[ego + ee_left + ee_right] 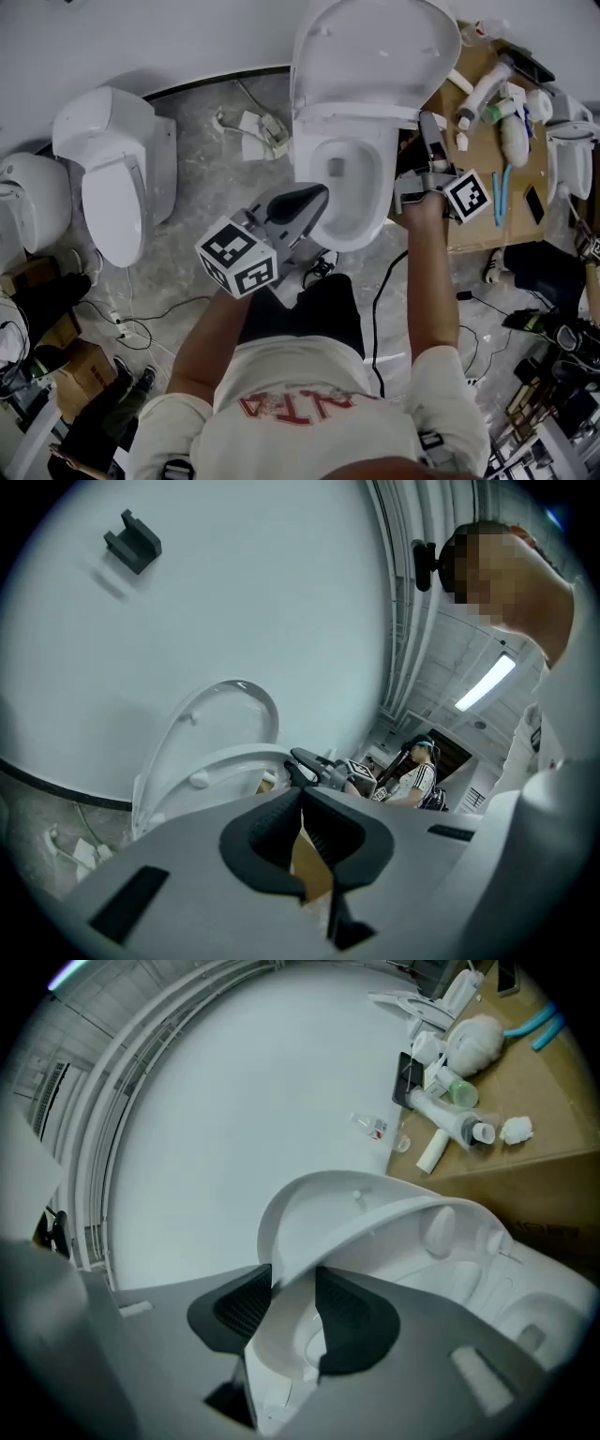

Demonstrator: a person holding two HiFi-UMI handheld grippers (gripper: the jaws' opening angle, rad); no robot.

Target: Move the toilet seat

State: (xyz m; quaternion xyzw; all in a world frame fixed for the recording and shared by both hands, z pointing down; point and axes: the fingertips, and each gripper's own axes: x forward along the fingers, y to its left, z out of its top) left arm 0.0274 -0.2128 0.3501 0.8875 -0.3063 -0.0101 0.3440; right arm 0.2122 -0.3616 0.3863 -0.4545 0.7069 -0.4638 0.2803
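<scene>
So, the white rigid plastic toilet seat (281, 1354) is tilted up between the open white lid (375, 47) and the white bowl (317, 155), at 12 o'clock from the person. Right gripper (295, 1297) pinches its rim; left gripper (314, 195) is closed, empty. Likely light, stiff, glossy and slippery, hinge-bound: grip the rim far from the hinge. Brown cardboard box (473, 239) crowds 3 o'clock; 9 o'clock looks freer.

White toilet seat (375, 66), grey marbled floor (216, 187), brown cardboard (478, 230), black-and-white marker cube (239, 258), red-lettered white shirt (309, 375).
</scene>
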